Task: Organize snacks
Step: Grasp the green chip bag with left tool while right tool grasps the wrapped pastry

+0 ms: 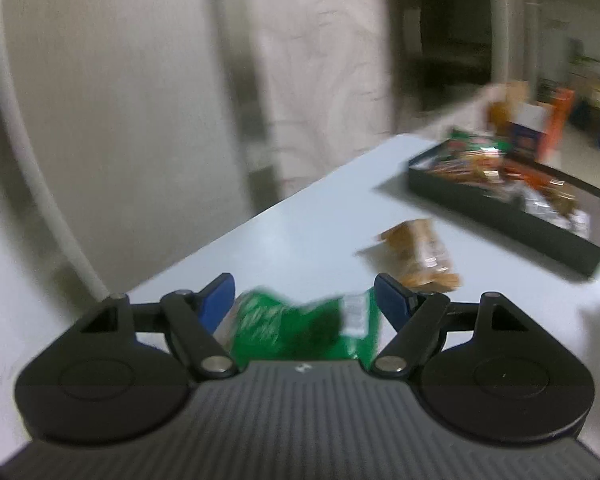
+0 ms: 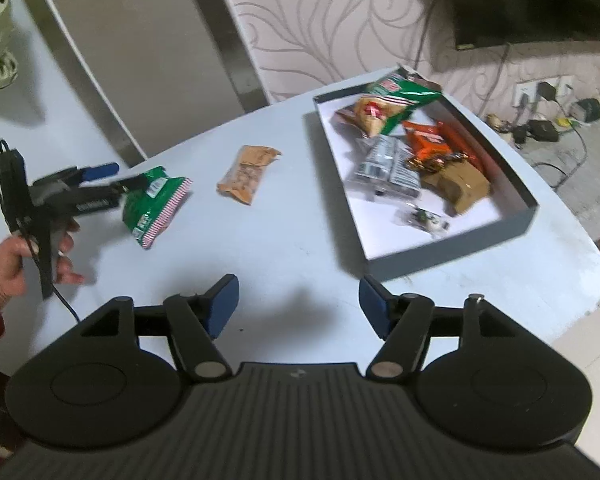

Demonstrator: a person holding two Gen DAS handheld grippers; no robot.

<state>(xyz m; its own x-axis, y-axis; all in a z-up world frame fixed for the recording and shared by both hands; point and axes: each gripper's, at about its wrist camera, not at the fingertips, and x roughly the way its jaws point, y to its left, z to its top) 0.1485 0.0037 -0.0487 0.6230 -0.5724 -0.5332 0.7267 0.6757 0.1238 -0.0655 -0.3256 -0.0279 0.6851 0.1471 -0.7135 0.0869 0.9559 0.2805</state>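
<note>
Between the left gripper (image 1: 304, 300)'s blue pads sits a green snack packet (image 1: 300, 330), crumpled and glossy, with a white label and a red-and-white striped edge; the jaws pinch it, and the right wrist view shows it (image 2: 154, 206) held at one end, hanging just above the pale counter (image 2: 284, 240). Farther on lies a tan packet (image 2: 246, 174), flat and alone on the counter. Beyond it a shallow dark box (image 2: 452, 248) holds green, orange, silver and brown packets. Spread jaws of the right gripper (image 2: 298, 304) hold nothing.
</note>
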